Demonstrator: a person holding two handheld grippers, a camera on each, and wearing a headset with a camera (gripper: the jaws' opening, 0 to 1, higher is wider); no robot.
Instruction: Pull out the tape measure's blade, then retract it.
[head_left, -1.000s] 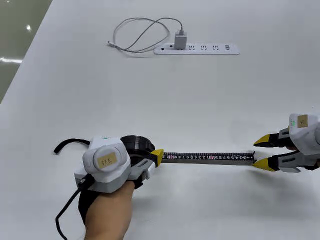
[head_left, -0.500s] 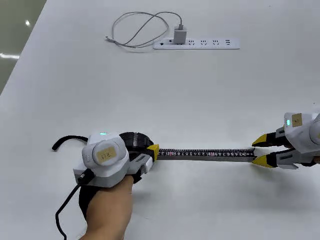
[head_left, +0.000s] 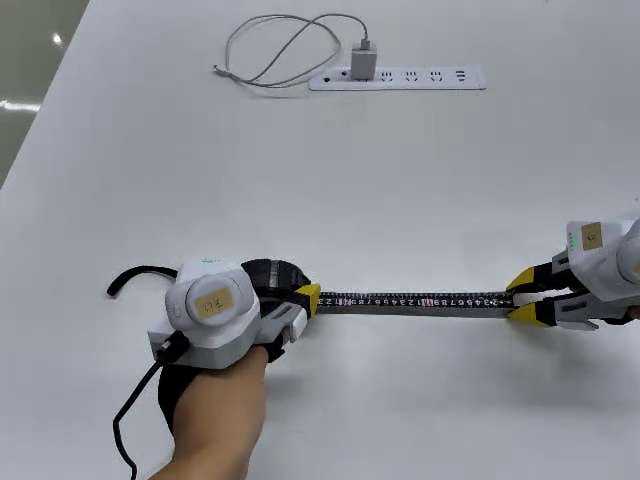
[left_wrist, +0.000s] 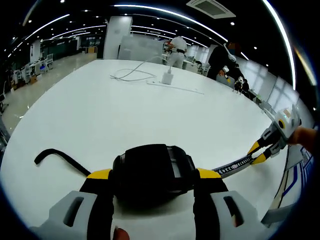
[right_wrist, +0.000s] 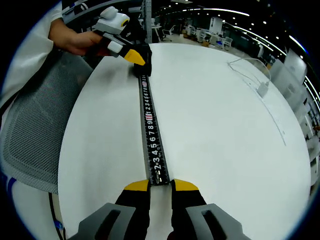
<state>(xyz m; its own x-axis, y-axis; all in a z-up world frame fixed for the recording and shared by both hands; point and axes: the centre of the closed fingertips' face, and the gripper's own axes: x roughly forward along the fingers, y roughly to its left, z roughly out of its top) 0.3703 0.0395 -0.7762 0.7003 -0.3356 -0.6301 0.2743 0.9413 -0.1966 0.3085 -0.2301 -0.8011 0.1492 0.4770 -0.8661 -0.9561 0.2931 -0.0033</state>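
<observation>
The black tape measure case (head_left: 272, 285) rests on the white table (head_left: 400, 180), with my left gripper (head_left: 305, 298) shut on it. In the left gripper view the case (left_wrist: 152, 172) sits between the yellow tips of the left gripper (left_wrist: 153, 174). The numbered blade (head_left: 415, 301) is drawn out to the right, flat along the table. My right gripper (head_left: 523, 297) is shut on the blade's far end. The right gripper view looks along the blade (right_wrist: 150, 125), whose end is pinched in the right gripper (right_wrist: 160, 185). At the blade's other end the left gripper (right_wrist: 129, 52) holds the case.
A white power strip (head_left: 400, 78) with a charger (head_left: 362, 62) and a looped cable (head_left: 280, 50) lies at the far side. The case's black strap (head_left: 135, 278) trails left. A mesh chair (right_wrist: 35, 140) stands beside the table edge.
The right gripper's jaws have narrowed onto the blade's end. The blade stays drawn out at about the same length. The left gripper still holds the case.
</observation>
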